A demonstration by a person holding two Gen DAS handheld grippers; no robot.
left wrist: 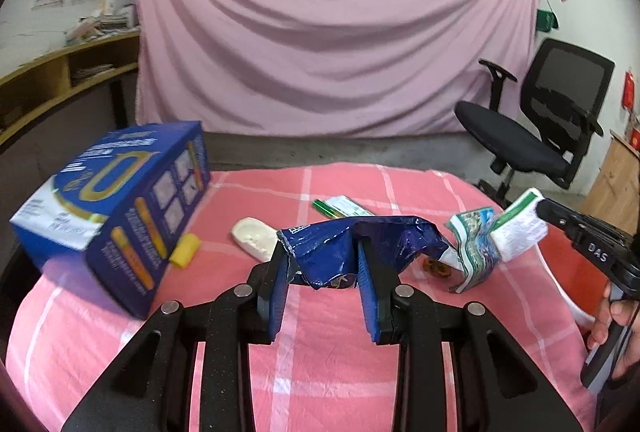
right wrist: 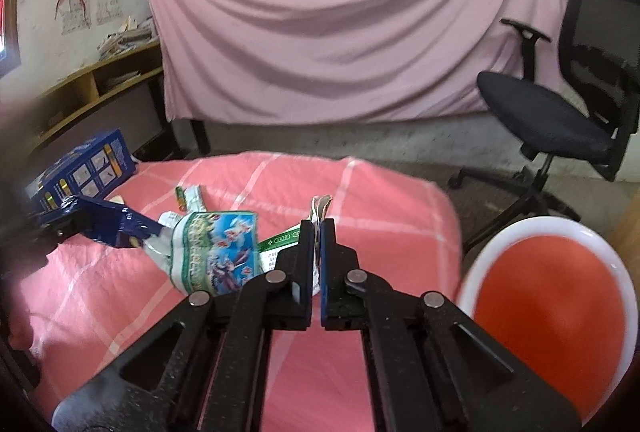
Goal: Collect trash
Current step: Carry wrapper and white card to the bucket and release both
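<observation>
- Blue foil wrapper (left wrist: 360, 244) sits clamped in the left gripper (left wrist: 324, 264); the right gripper (right wrist: 317, 232) pinches a green-white packet (left wrist: 520, 228).
- Pick-up step looks done; next, carry both to the red bin (right wrist: 560, 312) and release.

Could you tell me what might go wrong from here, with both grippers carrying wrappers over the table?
1. The left gripper pinches only a fold of the crumpled blue bag; it may slip out.
2. The right gripper grips a thin edge of the green-and-white packet, and a crumpled pictured wrapper hangs beside it, possibly not clamped, so it could drop.
3. The red bowl sits at the table's side, so a release might miss.
</observation>
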